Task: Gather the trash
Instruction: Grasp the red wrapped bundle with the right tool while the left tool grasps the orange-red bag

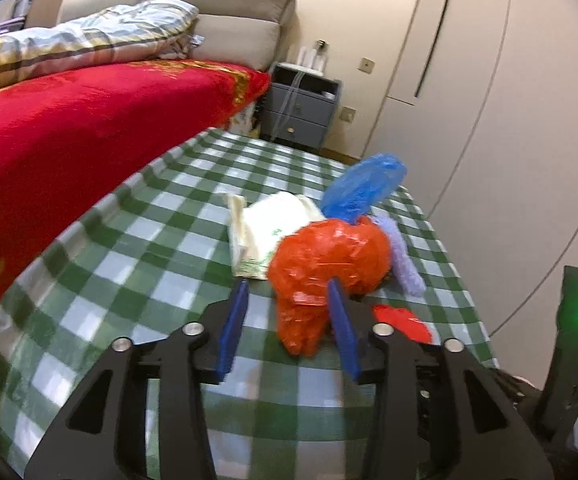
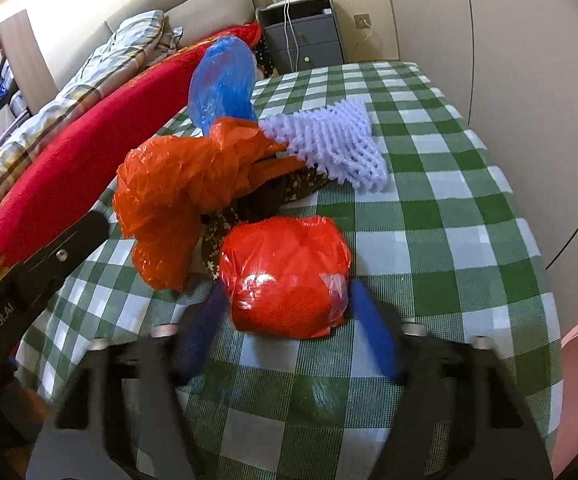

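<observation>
Two pairs of tongs at work, both aimed down at one heap of trash on the desk [image 2: 469, 208], which wears a green check cloth.

Your right tongs [image 2: 285, 300] straddle the red bundle [image 2: 285, 276], a tight wad in clear red film lying nearest you. The jaws stand part open, one pad on each side. The left finger is blurred, so I cannot say for certain that neither pad touches; it reads as not yet gripped.

Your left tongs [image 1: 289, 292] sit at middling width with the loose tail of the orange bag [image 1: 329, 264] between the pads, and a clear gap shows on the left side. Not clamped.

Behind the orange bag lie a blue bag [image 2: 221, 80], a lilac foam net [image 2: 333, 140] and a cream packet [image 1: 265, 228], all bunched and overlapping. The bunching probably suits you: one reach per hand, each taking its nearest piece.

A red blanket [image 1: 69, 128] on the bed just beside the desk crowds your left approach.
</observation>
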`<action>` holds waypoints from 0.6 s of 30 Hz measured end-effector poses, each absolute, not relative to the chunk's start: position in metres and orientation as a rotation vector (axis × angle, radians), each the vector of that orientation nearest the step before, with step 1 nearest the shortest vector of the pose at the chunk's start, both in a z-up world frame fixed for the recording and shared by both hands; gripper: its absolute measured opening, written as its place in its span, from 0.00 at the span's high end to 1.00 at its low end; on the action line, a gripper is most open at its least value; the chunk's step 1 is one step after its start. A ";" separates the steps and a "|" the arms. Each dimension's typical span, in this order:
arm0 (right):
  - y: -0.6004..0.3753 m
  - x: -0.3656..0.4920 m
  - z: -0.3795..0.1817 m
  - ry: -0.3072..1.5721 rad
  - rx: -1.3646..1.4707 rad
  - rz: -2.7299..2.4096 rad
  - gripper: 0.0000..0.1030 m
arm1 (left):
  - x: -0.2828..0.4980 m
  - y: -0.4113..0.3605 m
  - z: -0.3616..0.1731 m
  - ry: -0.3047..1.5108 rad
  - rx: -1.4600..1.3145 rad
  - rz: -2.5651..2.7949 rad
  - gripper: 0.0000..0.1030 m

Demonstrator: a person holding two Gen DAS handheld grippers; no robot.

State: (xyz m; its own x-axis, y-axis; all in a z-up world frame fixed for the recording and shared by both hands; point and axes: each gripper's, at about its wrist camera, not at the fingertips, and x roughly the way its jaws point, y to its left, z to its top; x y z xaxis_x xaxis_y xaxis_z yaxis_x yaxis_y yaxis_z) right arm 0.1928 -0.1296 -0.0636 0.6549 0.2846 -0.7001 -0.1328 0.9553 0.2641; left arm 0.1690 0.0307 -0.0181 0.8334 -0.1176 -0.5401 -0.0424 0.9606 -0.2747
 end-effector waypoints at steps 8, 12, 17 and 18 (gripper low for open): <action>-0.147 0.182 -0.058 0.783 0.227 0.188 0.47 | 0.184 0.022 -0.029 0.638 -0.271 -0.057 0.51; -0.155 0.180 -0.055 0.770 0.240 0.172 0.47 | 0.192 0.027 -0.036 0.669 -0.311 -0.055 0.51; -0.157 0.179 -0.058 0.779 0.241 0.169 0.47 | 0.201 0.025 -0.038 0.688 -0.317 -0.071 0.50; -0.156 0.179 -0.058 0.779 0.241 0.168 0.47 | 0.202 0.024 -0.039 0.691 -0.315 -0.072 0.51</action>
State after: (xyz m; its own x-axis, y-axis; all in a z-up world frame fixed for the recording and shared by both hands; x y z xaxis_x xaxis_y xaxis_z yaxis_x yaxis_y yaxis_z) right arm 0.1794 -0.1564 -0.0581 0.7001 0.2384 -0.6731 -0.0609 0.9591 0.2763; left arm 0.2020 0.0239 -0.0387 0.7703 -0.1690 -0.6149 -0.0380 0.9504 -0.3088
